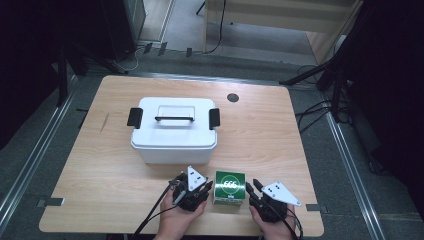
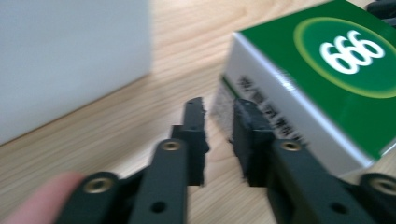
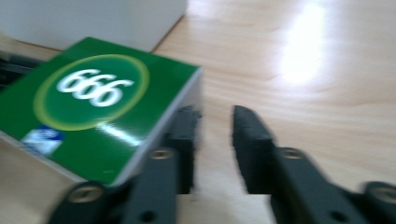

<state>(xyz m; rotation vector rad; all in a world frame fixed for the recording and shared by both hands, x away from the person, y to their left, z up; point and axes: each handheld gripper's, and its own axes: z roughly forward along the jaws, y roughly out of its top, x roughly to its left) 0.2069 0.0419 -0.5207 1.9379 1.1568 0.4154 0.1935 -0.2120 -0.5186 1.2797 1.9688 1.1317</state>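
Note:
A green box [image 1: 230,186] marked 666, with white sides, lies near the table's front edge, just in front of a white lidded storage box [image 1: 174,130]. My left gripper [image 1: 205,187] sits at the green box's left side and my right gripper [image 1: 252,186] at its right side. In the left gripper view the jaws [image 2: 218,105] stand a little apart with bare wood between them, and the green box [image 2: 336,70] is close beside the right-hand jaw. In the right gripper view the jaws [image 3: 215,114] are apart and empty, with the green box [image 3: 93,107] against the left-hand jaw.
The storage box has a black handle on its lid and black latches at both ends. It shows as a white wall [image 2: 70,60] in the left gripper view and at the top [image 3: 93,18] of the right gripper view. The wooden table [image 1: 260,130] has a black grommet [image 1: 233,97] at the back.

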